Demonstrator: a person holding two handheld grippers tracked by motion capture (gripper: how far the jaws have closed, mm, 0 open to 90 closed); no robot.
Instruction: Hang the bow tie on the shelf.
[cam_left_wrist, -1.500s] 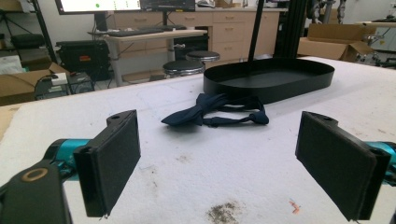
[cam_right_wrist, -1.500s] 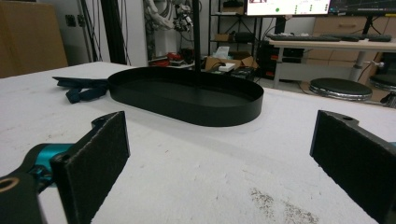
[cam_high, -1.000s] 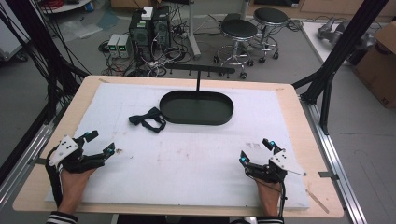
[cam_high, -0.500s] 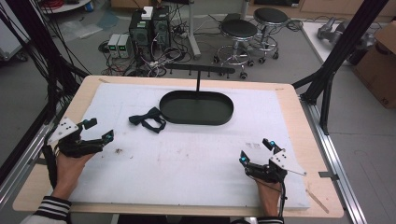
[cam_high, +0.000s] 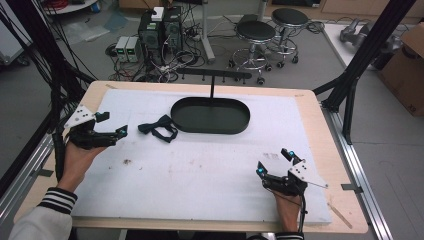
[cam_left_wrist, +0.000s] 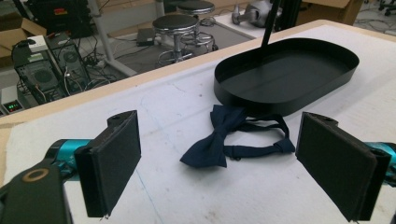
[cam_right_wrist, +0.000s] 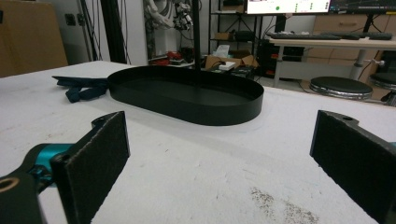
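Right gripper sits near the table's front right edge, jaws wide, empty, bare white mat ahead of it. Left gripper at the left side, jaws wide and empty, aimed at the navy bow tie just beyond, open mat between. Bow tie touches the black oval tray rim, tray mid-table toward the far edge.

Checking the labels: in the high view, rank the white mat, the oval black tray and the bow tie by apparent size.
1. White mat, covering most of the tabletop.
2. Oval black tray, far smaller.
3. Dark blue bow tie, smallest, lying just left of the tray.
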